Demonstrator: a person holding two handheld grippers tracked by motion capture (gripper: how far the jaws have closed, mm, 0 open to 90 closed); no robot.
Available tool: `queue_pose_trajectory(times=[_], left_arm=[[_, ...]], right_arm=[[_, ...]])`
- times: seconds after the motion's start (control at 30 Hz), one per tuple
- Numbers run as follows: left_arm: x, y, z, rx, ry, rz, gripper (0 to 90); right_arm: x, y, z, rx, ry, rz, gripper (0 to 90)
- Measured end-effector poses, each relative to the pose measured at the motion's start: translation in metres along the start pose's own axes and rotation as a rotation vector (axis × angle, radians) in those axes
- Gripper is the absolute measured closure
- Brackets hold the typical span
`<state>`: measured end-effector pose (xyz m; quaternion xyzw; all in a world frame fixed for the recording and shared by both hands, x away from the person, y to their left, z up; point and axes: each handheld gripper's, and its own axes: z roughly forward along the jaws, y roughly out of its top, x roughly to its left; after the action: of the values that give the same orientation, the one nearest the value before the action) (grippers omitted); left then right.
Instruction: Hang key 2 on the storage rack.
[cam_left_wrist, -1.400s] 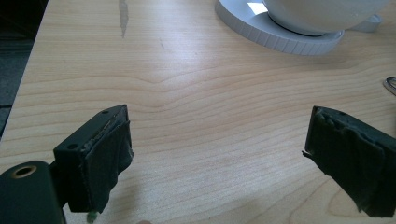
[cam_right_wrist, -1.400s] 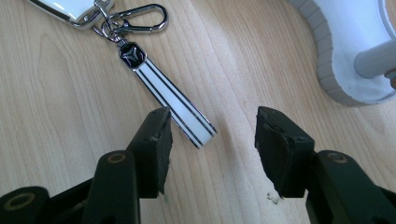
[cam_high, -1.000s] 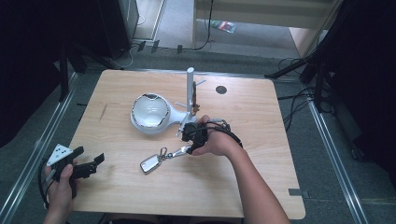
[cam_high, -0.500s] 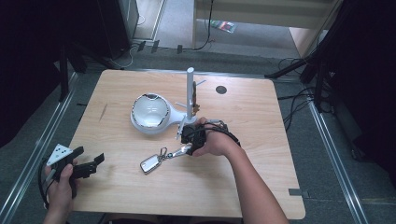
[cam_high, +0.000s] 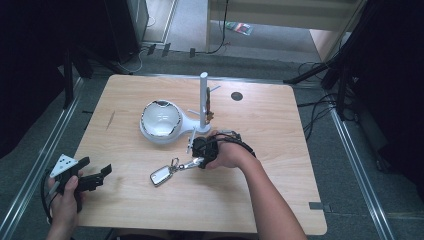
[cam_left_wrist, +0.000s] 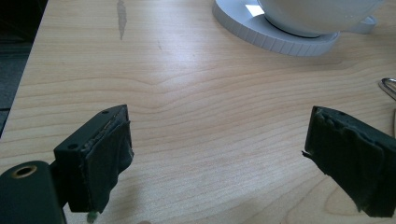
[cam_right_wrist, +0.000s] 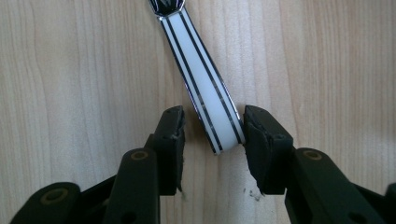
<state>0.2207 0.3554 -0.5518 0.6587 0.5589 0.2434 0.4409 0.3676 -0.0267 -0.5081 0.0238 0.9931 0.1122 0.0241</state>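
Note:
A silver key fob (cam_high: 161, 175) lies on the wooden table (cam_high: 260, 125), joined by a ring to a white strap with black stripes (cam_right_wrist: 205, 100). My right gripper (cam_right_wrist: 212, 123) points down at the strap's free end, jaws open on either side of it; the right jaw touches the strap's edge and a gap remains at the left jaw. In the high view the right gripper (cam_high: 202, 157) sits just right of the fob. My left gripper (cam_high: 102, 172) rests near the table's front left corner, jaws wide open (cam_left_wrist: 217, 140) over bare wood.
A white stand with a round bowl (cam_high: 160, 120) and an upright post (cam_high: 203, 100) with pegs sits mid-table, behind the fob. Its base (cam_left_wrist: 280, 32) shows ahead of the left gripper, and a metal ring (cam_left_wrist: 388, 87) at the right edge. A dark hole (cam_high: 236, 96) marks the far side.
The right hand and its gripper have shifted slightly toward the front, settling over the strap. The left gripper has stayed in place.

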Motion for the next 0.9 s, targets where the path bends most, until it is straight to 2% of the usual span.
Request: queue_pose_trajectory(times=[0.47, 0.63, 0.73, 0.9], left_arm=[[0.0, 0.0, 0.0, 0.002, 0.001, 0.002, 7.9], [0.0, 0.0, 0.0, 0.002, 0.0, 0.002, 7.9], [0.0, 0.0, 0.0, 0.001, 0.0, 0.001, 7.9], [0.0, 0.0, 0.0, 0.002, 0.001, 0.001, 7.9]], right_arm=[[0.002, -0.001, -0.003, 0.018, 0.03, 0.043, 72.7], [0.002, -0.001, -0.008, -0.013, 0.019, 0.051, 74.9], [0.004, -0.002, -0.01, -0.029, 0.032, 0.049, 75.1], [0.006, -0.002, -0.016, -0.067, -0.009, 0.034, 75.3]])
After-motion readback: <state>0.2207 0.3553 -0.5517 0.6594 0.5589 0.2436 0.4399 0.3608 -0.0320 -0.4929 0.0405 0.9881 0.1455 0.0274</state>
